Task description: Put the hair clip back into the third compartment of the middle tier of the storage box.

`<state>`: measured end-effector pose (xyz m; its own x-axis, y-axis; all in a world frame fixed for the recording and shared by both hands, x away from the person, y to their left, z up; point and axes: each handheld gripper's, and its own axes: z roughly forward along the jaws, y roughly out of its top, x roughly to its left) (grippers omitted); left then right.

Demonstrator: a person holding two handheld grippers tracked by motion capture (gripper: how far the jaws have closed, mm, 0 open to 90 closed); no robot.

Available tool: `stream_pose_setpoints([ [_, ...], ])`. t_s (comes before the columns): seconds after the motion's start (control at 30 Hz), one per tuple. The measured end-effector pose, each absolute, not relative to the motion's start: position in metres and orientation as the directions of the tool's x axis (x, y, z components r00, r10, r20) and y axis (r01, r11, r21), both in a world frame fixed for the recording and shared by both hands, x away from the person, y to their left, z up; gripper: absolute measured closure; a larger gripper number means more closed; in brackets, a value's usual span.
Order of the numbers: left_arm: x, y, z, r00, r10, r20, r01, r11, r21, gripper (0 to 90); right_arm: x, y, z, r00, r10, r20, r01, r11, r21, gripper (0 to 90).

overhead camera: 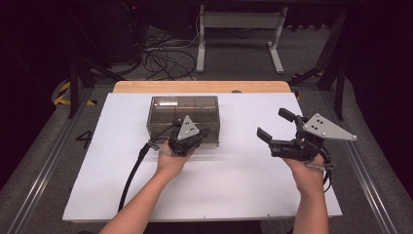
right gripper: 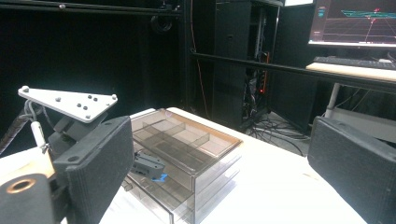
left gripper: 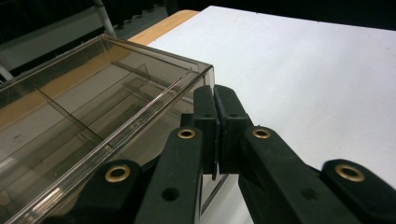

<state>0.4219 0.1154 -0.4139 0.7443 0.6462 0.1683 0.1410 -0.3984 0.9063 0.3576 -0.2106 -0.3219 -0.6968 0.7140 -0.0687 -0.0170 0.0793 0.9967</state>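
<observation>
A smoky clear plastic box [overhead camera: 182,109] with inner dividers stands on the white board [overhead camera: 234,190], left of centre. My left gripper [overhead camera: 202,132] is against the box's near right corner, its jaws shut together; in the left gripper view the closed tips [left gripper: 215,95] sit just under the lid edge of the box [left gripper: 93,102]. In the right gripper view the left gripper [right gripper: 152,167] meets the box [right gripper: 187,140] front, with a small blue piece [right gripper: 160,178] at its tip. My right gripper [overhead camera: 273,124] hovers right of the box, jaws wide open and empty, with its pads [right gripper: 100,163] framing the box.
A wooden table edge [overhead camera: 199,87] runs behind the board. Beyond it are floor cables [overhead camera: 165,53] and a white desk frame [overhead camera: 238,29]. A monitor [right gripper: 355,21] and dark racks stand farther off. Bare board lies in front of the box and between the hands.
</observation>
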Motion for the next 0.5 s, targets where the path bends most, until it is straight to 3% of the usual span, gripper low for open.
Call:
stream_pose_setpoints([
  [0.5, 0.4306, 0.1129, -0.4238, 0.732, 0.663, 0.158, 0.186, -0.418, 0.889, 88.4, 0.3588, -0.2092, -0.3226, -0.699, 0.712, -0.067, -0.015, 0.079, 0.997, 8.0],
])
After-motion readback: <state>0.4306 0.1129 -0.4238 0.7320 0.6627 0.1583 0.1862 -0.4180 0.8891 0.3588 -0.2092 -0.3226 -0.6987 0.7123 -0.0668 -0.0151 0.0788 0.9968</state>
